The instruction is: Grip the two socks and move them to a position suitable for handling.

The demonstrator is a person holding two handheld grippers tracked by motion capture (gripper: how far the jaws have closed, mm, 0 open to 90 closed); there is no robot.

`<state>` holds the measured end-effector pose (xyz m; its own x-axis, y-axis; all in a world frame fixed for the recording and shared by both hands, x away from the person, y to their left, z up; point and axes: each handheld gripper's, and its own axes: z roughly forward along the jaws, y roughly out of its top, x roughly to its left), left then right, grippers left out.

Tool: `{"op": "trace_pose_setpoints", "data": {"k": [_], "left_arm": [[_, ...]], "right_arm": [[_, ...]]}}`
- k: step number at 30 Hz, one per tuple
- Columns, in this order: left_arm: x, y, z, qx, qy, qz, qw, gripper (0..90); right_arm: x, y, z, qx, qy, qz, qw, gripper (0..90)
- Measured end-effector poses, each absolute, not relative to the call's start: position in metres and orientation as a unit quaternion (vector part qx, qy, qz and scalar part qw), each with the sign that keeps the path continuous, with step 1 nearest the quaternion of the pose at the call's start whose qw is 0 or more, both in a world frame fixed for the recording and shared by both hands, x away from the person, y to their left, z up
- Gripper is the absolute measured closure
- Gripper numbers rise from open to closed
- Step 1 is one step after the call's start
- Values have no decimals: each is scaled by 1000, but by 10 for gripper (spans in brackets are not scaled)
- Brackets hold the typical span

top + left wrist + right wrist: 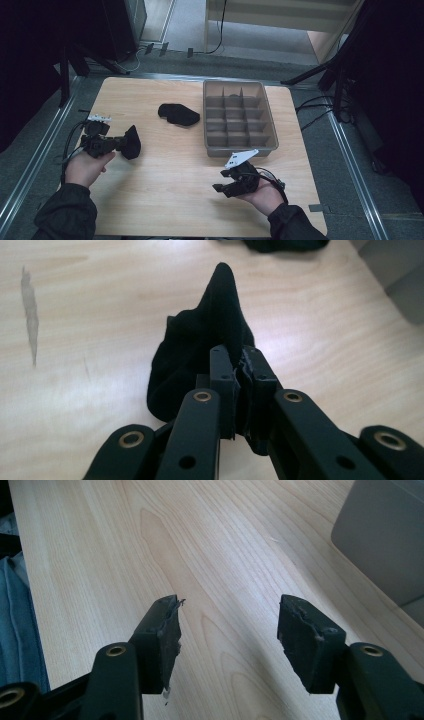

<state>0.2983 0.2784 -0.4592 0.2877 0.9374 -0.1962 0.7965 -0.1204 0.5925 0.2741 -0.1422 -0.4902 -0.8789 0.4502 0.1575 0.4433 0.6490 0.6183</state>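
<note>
The left gripper is clamping tight on a black sock, jaws nearly together w/ fabric pinched between the pads; the sock is hanging at the table's left side, its lower end sitting close to the wood. The right gripper is hovering near the front edge, jaws standing wide apart, gripping nothing. A second black sock is lying mid-table, just beside the grey divided tray.
</note>
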Motion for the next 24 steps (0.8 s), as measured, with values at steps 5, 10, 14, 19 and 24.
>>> {"op": "trace_pose_setpoints", "data": {"k": [5,10,14,19,24], "left_arm": [[273,279,-460,739,588,106,311,843],[254,278,-464,737,592,92,314,843],[244,274,-467,738,590,82,317,838],[239,270,-474,744,589,69,308,836],[238,266,-482,750,585,64,302,811]], "right_arm": [[276,-137,-490,234,911,339,3,423],[278,-131,-490,226,913,339,0,423],[279,-126,-490,219,915,338,-3,423],[280,-121,-491,210,918,337,-6,423],[281,-118,-491,205,919,336,-8,423]]}}
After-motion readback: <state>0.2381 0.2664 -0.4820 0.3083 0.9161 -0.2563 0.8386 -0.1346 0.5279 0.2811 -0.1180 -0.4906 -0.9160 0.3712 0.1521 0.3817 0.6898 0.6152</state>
